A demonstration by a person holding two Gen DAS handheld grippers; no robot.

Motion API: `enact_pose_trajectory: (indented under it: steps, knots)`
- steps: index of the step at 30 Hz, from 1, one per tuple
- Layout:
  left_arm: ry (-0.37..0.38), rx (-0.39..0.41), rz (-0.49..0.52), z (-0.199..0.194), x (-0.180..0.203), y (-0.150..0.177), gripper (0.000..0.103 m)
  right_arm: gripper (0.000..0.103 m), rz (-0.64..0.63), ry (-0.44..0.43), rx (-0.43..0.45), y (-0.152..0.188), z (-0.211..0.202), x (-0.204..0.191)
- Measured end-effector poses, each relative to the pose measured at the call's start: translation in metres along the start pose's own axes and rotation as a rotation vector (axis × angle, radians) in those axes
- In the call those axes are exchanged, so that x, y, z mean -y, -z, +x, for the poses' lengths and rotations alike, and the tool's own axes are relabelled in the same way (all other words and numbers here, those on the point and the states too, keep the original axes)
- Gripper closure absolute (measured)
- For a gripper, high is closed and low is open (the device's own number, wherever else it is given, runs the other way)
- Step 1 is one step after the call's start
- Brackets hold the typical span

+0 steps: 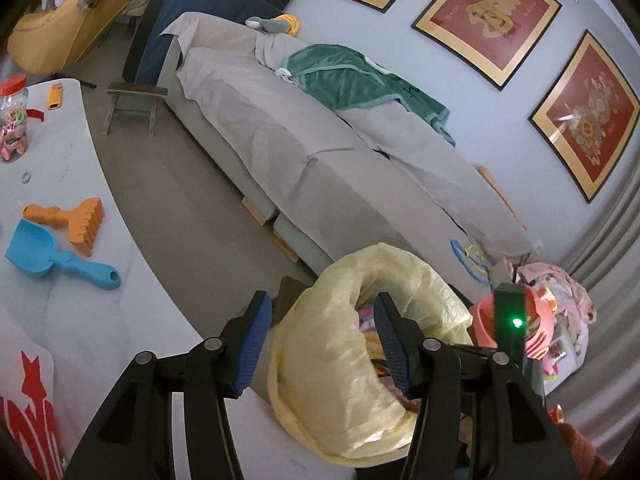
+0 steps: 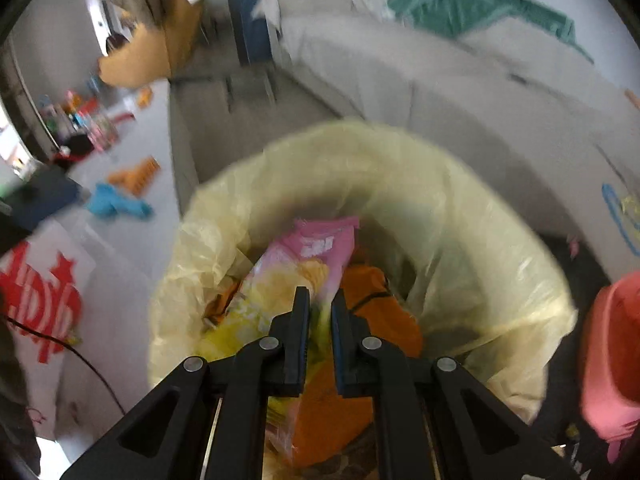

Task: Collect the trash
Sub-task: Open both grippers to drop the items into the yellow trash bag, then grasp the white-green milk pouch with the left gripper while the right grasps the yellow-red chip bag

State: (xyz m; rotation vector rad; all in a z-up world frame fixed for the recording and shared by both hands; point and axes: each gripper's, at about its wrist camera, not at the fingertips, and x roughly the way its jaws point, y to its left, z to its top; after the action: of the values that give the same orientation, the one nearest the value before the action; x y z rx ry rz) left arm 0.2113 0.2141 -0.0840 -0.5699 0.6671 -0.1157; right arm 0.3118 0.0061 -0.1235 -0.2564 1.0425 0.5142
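Pink and yellow foil, crinkled and glossy, sits pinched between the nearly closed jaws of the right tongs (image 2: 320,300): it is a snack bag (image 2: 296,272), gripped at its near yellow end, with its long axis running straight ahead from the tips and its pink top pointing away, tilted a little to the right. The view is blurred, so its print cannot be read. The bag hangs over the mouth of the pale yellow bin liner (image 2: 460,216), which rings the tongs on all sides; an orange wrapper (image 2: 372,300) lies under and just right of the tips. The left tongs (image 1: 320,320) are spread wide and hold nothing; their right finger reaches over the liner's (image 1: 340,360) opening, where bits of coloured wrapper show, and their left finger stands outside its rim, over the white table (image 1: 100,320). Left of these tongs and further off, a blue scoop (image 1: 44,252) and an orange rake (image 1: 76,220) lie side by side on the table, with a clear jar (image 1: 14,120) beyond them. To the right, near the liner, stands a pink plastic tub (image 1: 536,320). Ahead, across the grey floor, a grey covered sofa (image 1: 288,140) carries a green blanket (image 1: 352,80).
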Motion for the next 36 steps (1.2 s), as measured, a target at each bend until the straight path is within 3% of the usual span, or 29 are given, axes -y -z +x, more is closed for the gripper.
enact_pose_trajectory:
  steps: [5,8,12,21,25,27,36]
  knots:
    - [0.001,-0.017,0.01,0.003,0.009,0.006,0.048,0.09,0.057,0.03,-0.035,0.008,0.002,0.016]
    - [0.009,-0.018,0.028,0.0,0.017,0.009,0.048,0.086,0.113,-0.015,0.023,0.014,-0.02,0.024]
    - [0.02,-0.012,0.057,-0.007,0.036,0.014,0.048,0.072,0.152,-0.043,0.142,0.025,-0.065,0.035]
    - [0.054,-0.003,0.145,-0.034,0.091,0.034,0.048,0.071,0.183,-0.004,0.378,0.072,-0.173,0.043]
    - [0.116,-0.039,0.195,-0.035,0.119,0.057,0.048,0.071,0.21,0.031,0.446,0.111,-0.216,0.053]
    - [0.173,-0.078,0.215,-0.031,0.136,0.073,0.048,0.071,0.238,0.049,0.473,0.134,-0.237,0.062]
    - [0.294,-0.333,0.34,-0.007,0.208,0.152,0.048,0.067,0.396,0.167,0.582,0.248,-0.308,0.101]
